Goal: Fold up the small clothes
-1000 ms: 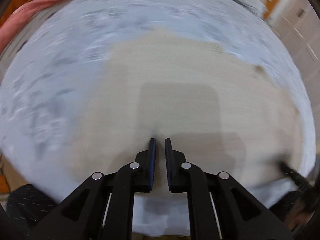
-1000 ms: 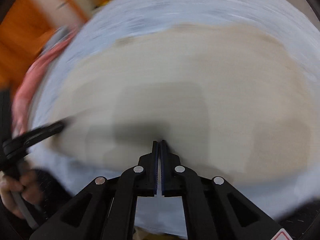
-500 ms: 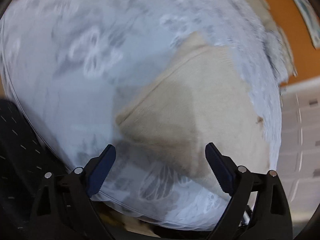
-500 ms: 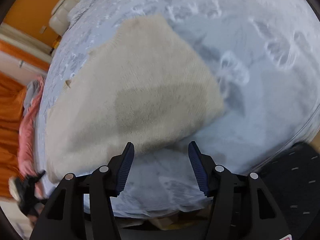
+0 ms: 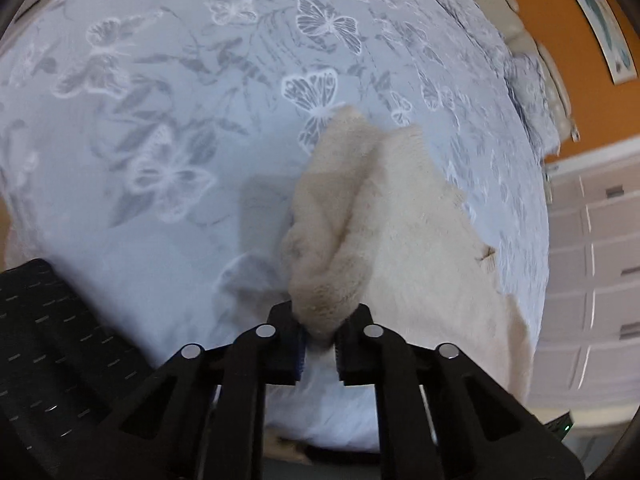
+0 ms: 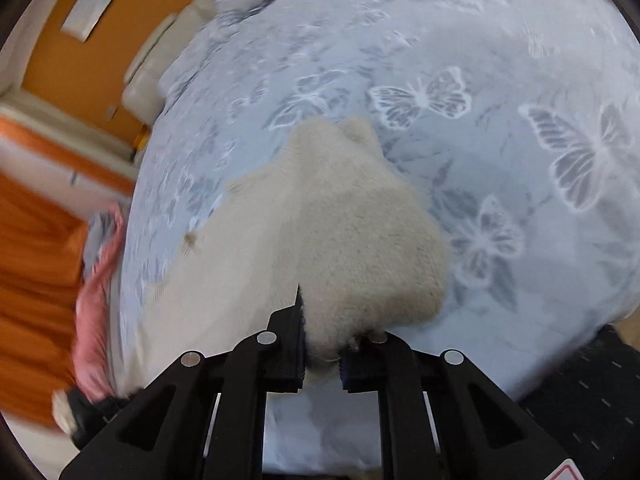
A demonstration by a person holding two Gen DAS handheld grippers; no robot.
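A cream knitted garment [image 5: 420, 240] lies on a pale blue bedspread [image 5: 160, 120] printed with butterflies. In the left wrist view its near corner is bunched and lifted off the bed. My left gripper [image 5: 320, 322] is closing, with that corner pinched between its pads. The right wrist view shows the other near corner of the garment [image 6: 352, 240] raised and curling over the flat part. My right gripper [image 6: 324, 332] is closing too, and the fabric is squeezed between its pads. The far part of the garment still rests flat on the bed.
A pink garment [image 6: 96, 280] lies at the left edge of the bed [image 6: 520, 80]. Cream cushions [image 6: 148, 88] and an orange wall stand beyond the bed's head. Pale drawers [image 5: 592, 260] are at the right. Dark dashed fabric [image 5: 48, 320] sits near the bed's front edge.
Both grippers were shut over the flat garment, then open at its near corners. Now each has shut on a corner and lifted it, and both have rolled.
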